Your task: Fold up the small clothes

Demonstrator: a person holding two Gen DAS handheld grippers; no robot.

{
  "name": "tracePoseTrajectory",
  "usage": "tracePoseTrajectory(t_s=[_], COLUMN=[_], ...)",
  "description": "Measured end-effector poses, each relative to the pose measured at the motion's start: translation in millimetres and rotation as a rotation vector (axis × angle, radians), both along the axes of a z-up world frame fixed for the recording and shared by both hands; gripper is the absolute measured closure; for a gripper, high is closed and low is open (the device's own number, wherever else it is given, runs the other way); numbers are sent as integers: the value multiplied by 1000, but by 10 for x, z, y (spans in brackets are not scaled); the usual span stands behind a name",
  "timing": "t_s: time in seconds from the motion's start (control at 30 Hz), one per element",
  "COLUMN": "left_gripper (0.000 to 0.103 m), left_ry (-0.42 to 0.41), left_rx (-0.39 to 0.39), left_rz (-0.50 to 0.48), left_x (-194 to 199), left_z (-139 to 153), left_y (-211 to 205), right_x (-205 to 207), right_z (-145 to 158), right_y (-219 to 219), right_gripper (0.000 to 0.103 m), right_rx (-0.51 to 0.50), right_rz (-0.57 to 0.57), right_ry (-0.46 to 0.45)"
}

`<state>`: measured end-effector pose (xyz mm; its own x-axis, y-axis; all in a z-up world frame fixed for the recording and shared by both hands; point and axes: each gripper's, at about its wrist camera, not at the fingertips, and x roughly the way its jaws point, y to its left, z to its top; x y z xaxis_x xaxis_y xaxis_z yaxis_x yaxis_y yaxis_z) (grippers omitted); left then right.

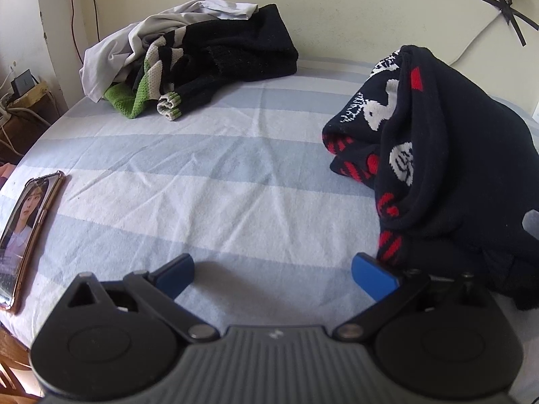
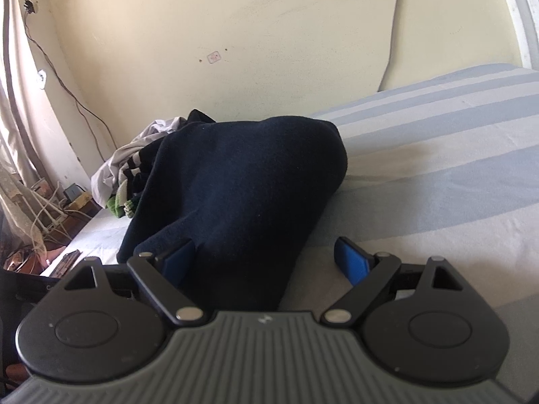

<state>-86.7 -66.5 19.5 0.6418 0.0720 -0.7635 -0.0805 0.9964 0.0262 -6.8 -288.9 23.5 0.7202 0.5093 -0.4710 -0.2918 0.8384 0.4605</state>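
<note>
Here the left gripper hovers low over the striped bed sheet with its blue fingers spread wide and nothing between them; its right finger sits just beside the hem of a dark sweater heaped toward the right edge of the bed. Only the left wrist view shows that sweater's red and white pattern, and only it shows the phone lying face up at the left edge, its screen lit. At the far left corner by the wall lies a pile of clothes: grey cloth, a black knit, and a green and white striped piece. The right wrist view shows the sweater as plain dark blue cloth, bulging up close in front of the right gripper. Those jaws also stand wide apart; cloth lies between them and against the left finger, not clamped. The pile peeks out behind the sweater.
</note>
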Motion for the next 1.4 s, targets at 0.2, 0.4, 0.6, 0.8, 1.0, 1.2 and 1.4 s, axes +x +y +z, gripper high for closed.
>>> tracePoseTrajectory(t_s=[0.2,0.4,0.6,0.8,1.0,1.2,1.4], left_gripper=[0,0,0,0,0,0,0], left_ry=[-9,-8,-16,-26,-33,-29,-28], left_rx=[-2,-4,-3,-2,-2,-2,-2], left_rz=[-11,-6,5,0,-1,-3,-2], left_x=[-19,-20,-21,-42,-52,-35,-39], left_z=[-7,-9,-11,-13,-14,-10,-10], left_y=[7,5,2,2,-2,5,6], right_x=[-89,-224,-263,-255,-282,-295,-308], right_z=[96,164,162,145,153,156,155], right_y=[-21,21,218,245,239,251,248], right_gripper=[11,11,11,11,11,11,11], right_rx=[-26,-56,-132,-137,-131,-134,-129], right_rz=[-17,32,85,75,63,63,54], right_ry=[53,58,49,65,75,78,82])
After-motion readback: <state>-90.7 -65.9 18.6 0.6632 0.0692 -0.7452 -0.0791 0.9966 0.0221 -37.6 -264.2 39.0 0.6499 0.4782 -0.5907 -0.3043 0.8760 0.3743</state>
